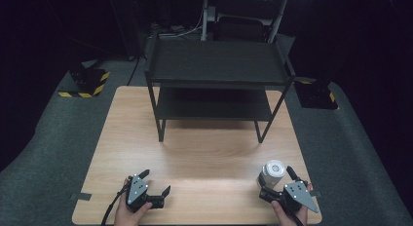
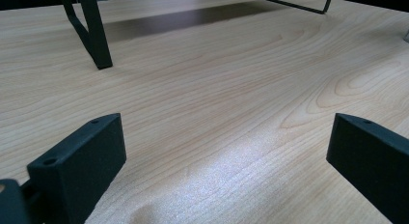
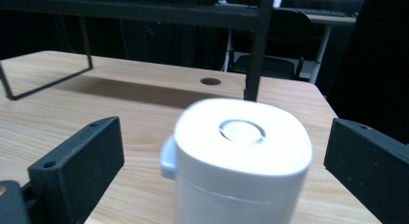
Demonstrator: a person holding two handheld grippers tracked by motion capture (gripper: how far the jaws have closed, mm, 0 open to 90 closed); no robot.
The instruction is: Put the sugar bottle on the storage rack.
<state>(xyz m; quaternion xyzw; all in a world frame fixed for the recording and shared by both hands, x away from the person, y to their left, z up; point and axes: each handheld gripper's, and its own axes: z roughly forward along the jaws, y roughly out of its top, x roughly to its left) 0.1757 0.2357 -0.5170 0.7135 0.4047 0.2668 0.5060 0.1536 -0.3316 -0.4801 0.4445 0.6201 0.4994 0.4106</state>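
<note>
Over on the left, we see the left gripper (image 1: 156, 183) low at the near edge of the desk (image 1: 204, 153), a hand (image 1: 130, 214) wrapped around its body and a cable trailing off behind. Its jaws are spread wide, and in the left gripper view (image 2: 226, 151) we find nothing but bare wood grain between them. Farther along that same view, one black leg of the shelf rack (image 2: 94, 35) stands on the wood, well apart from the jaws.

Moving to the middle, we have the black two-tier shelf rack (image 1: 216, 65) standing at the far half of the desk, both of its tiers bare.

Now to the right: the white canister (image 1: 272, 173) stands upright on the desk near the front right corner, its lid on. The right gripper (image 1: 277, 179) sits just behind it, held by the other hand (image 1: 288, 214), with its jaws open wide and the canister between them. In the right gripper view (image 3: 226, 151) we see the canister (image 3: 241, 156) close up, a gap showing on each side, so the jaws are around it but not closed on it.
</note>
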